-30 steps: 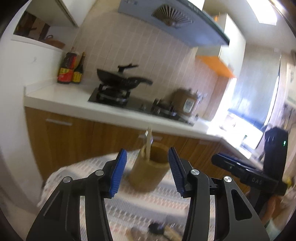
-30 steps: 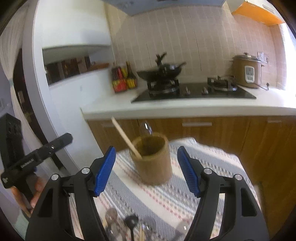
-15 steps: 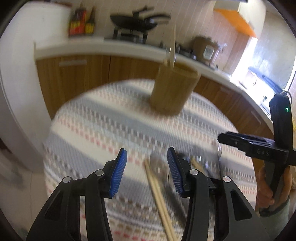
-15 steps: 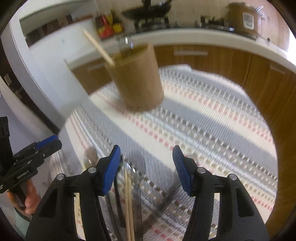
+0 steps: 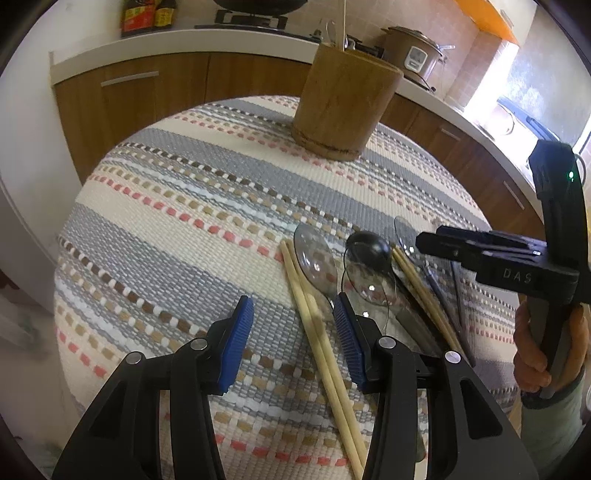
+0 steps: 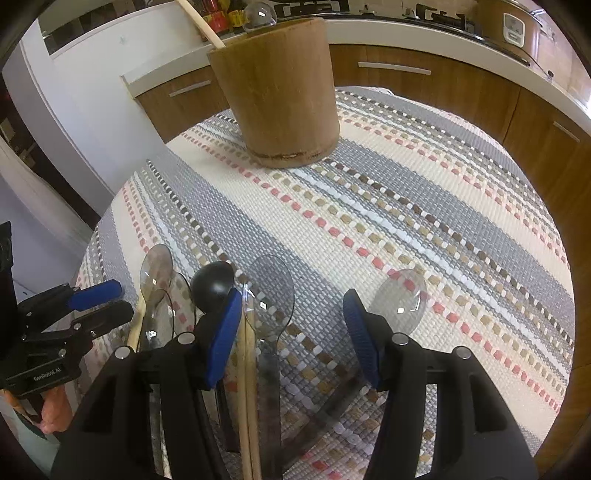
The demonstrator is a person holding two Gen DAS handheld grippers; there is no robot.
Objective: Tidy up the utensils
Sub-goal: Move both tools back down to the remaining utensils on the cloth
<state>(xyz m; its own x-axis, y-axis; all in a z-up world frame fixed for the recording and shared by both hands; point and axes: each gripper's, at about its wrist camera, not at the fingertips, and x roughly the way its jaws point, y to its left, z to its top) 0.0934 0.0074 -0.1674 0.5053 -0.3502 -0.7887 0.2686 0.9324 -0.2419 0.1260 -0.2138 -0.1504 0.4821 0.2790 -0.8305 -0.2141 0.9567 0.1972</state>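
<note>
On the striped cloth (image 5: 177,206) lies a row of utensils: a pair of chopsticks (image 5: 321,343), a clear spoon (image 5: 314,258), a black spoon (image 5: 369,247) and a second pair of chopsticks (image 5: 424,291). My left gripper (image 5: 293,332) hangs open just over the first pair, which runs close to its right pad. My right gripper (image 6: 293,328) is open above a grey clear spoon (image 6: 271,291); chopsticks (image 6: 247,369) lie by its left pad and another clear spoon (image 6: 400,299) lies outside its right pad. The wooden holder (image 6: 277,92) stands at the far side with a stick and a spoon in it.
Brown cabinets (image 5: 129,92) and a white counter (image 5: 184,40) run behind the round table. A rice cooker (image 5: 413,55) and sauce bottles (image 5: 147,14) stand on the counter. The table edge falls away at the left. A hand (image 5: 532,354) holds the right gripper.
Both grippers have tipped downward and sunk toward the table, so the views swung from the stove and holder to the utensils. The right jaws have narrowed a little.
</note>
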